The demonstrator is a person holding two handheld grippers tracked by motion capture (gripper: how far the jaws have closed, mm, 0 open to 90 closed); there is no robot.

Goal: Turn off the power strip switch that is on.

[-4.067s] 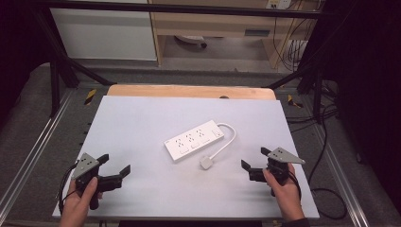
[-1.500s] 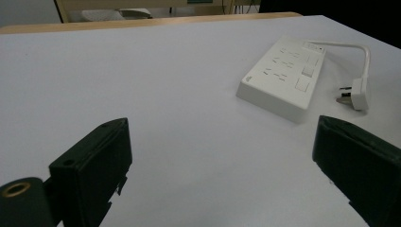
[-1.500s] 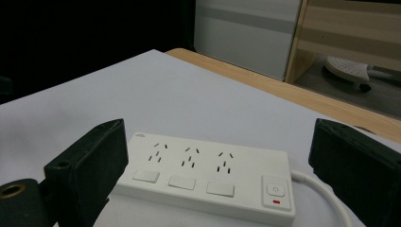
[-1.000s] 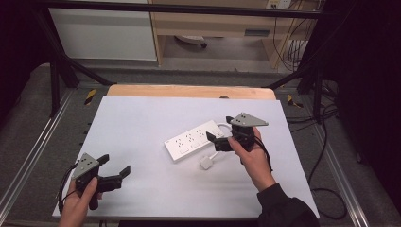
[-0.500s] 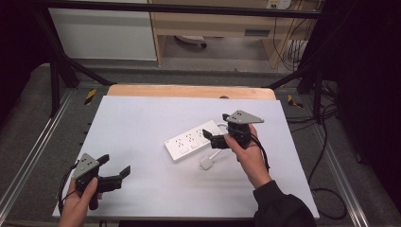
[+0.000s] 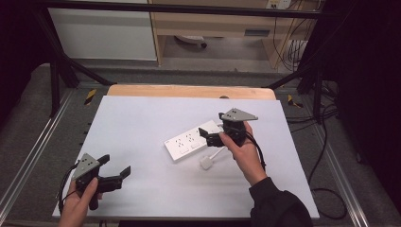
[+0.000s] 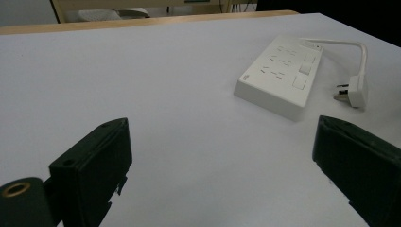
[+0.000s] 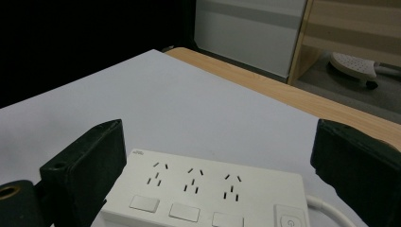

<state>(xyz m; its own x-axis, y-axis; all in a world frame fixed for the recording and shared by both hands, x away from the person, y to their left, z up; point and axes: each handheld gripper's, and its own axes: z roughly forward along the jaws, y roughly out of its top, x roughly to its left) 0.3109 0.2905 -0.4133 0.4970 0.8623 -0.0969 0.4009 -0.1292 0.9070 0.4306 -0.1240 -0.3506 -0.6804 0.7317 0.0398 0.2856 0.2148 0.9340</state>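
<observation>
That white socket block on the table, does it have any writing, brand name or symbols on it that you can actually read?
Small logo mark at the corner of the power strip: too small and blurred to read.
Power symbol, a circle with a short stroke, on the power button: a sign, not a word.
The three blank switches below the sockets: no lettering.
Plug and cord: no readable text.

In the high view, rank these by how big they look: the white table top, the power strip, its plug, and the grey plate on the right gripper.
1. White table top
2. Power strip
3. Grey plate on the right gripper; it sits higher, nearer the camera, so unsure
4. Plug
</observation>
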